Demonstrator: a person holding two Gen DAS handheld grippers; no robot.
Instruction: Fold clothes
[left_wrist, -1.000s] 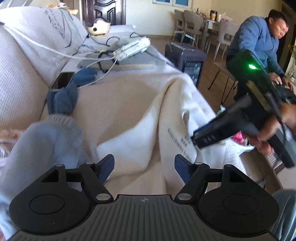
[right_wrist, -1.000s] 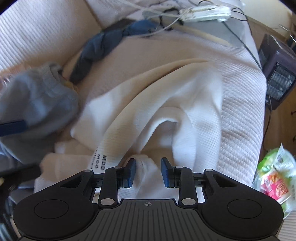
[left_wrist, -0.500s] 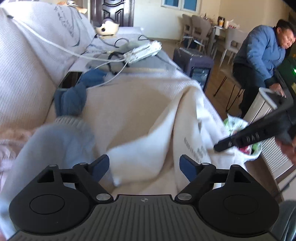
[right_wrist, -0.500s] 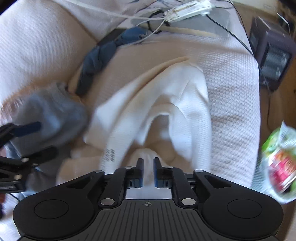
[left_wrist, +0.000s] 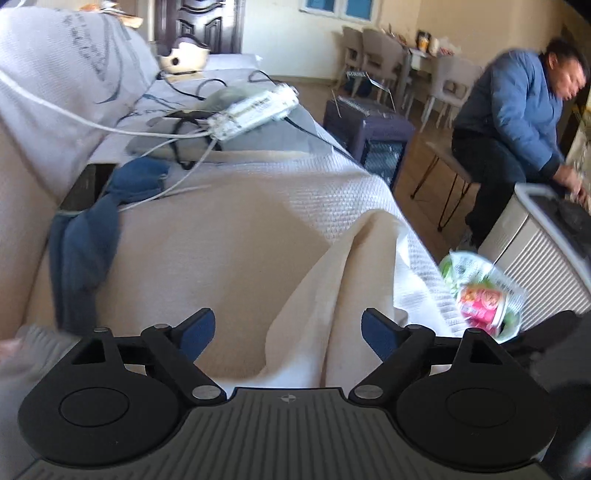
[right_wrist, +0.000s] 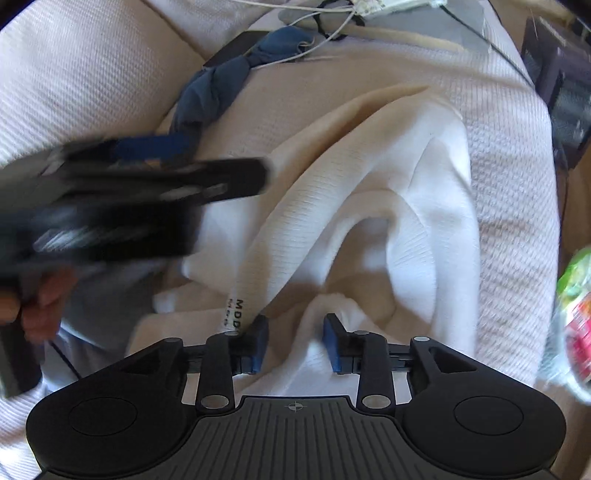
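A white waffle-knit garment (right_wrist: 399, 192) with black lettering lies rumpled on the cream sofa cover (left_wrist: 207, 236). My right gripper (right_wrist: 295, 343) is open low over it, with a raised fold of the cloth standing between the blue pads. My left gripper (left_wrist: 288, 330) is open wide just above another ridge of the same garment (left_wrist: 332, 295), holding nothing. In the right wrist view it appears as a dark blur, held by a hand (right_wrist: 40, 295). A twisted dark blue garment (left_wrist: 85, 240) lies by the sofa back. A pale grey garment (left_wrist: 22, 354) shows at the lower left.
A white power strip (left_wrist: 255, 107) with cables lies further along the sofa. A dark heater (left_wrist: 373, 144) stands on the floor beyond the sofa edge. A snack bag (left_wrist: 480, 291) and a white ribbed appliance (left_wrist: 535, 251) are at the right. A person in a blue jacket (left_wrist: 517, 118) sits behind.
My right gripper's fingers closed on the white fold half a second ago and have parted again. My left gripper has swung right, off the grey garment and over the white one.
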